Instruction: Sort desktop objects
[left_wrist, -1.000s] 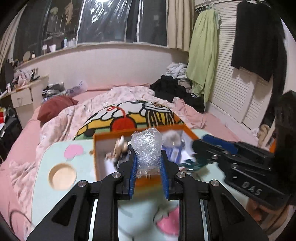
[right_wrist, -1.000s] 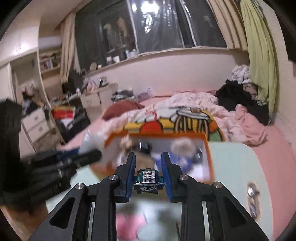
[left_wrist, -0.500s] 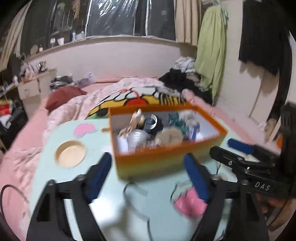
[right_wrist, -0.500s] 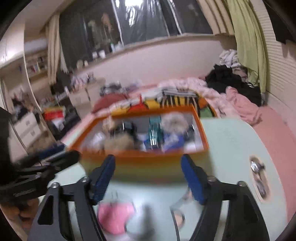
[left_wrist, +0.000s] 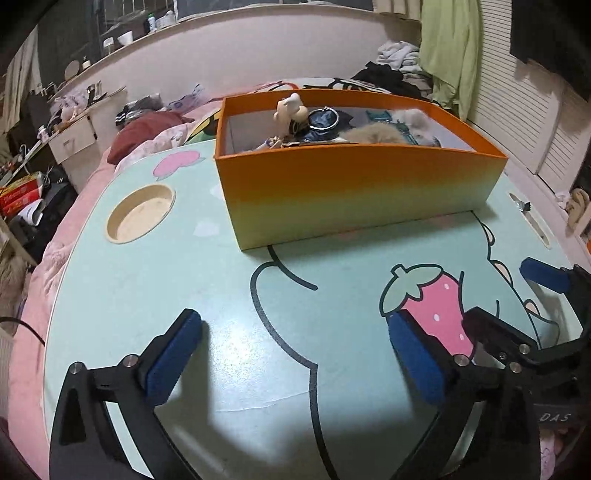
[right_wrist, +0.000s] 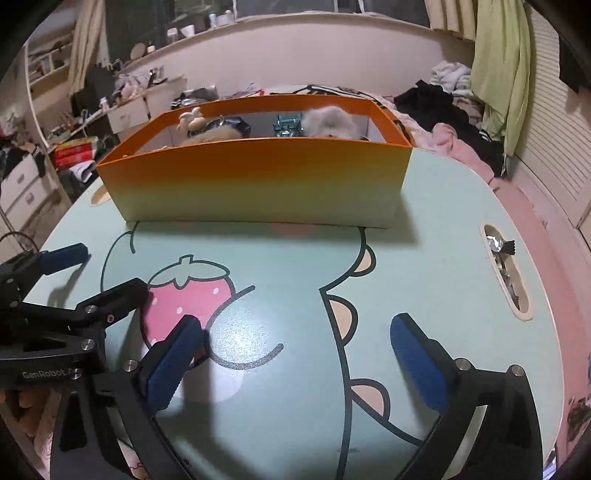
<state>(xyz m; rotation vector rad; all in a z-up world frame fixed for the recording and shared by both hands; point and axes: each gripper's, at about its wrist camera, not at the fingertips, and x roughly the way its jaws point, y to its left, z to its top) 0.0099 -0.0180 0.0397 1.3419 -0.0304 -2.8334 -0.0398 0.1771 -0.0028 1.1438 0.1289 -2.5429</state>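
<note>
Both claws, left claw (left_wrist: 295, 354) and right claw (right_wrist: 295, 354), spread apart, empty; orange box (left_wrist: 354, 192) wall hides most contents.

Light: warm indoor light from above, fairly bright on the table (left_wrist: 147, 295); the window (right_wrist: 288, 5) behind is dark.
Glare: soft white patch on the tabletop between the blue pads in both views.
Shadows: the orange box (left_wrist: 354, 188) throws a soft band at its base; gripper fingers cast dark shapes toward the camera.
Distortion: strong fisheye bending, black corners.
Sharpness: centre crisp, the box's contents slightly soft.
</note>
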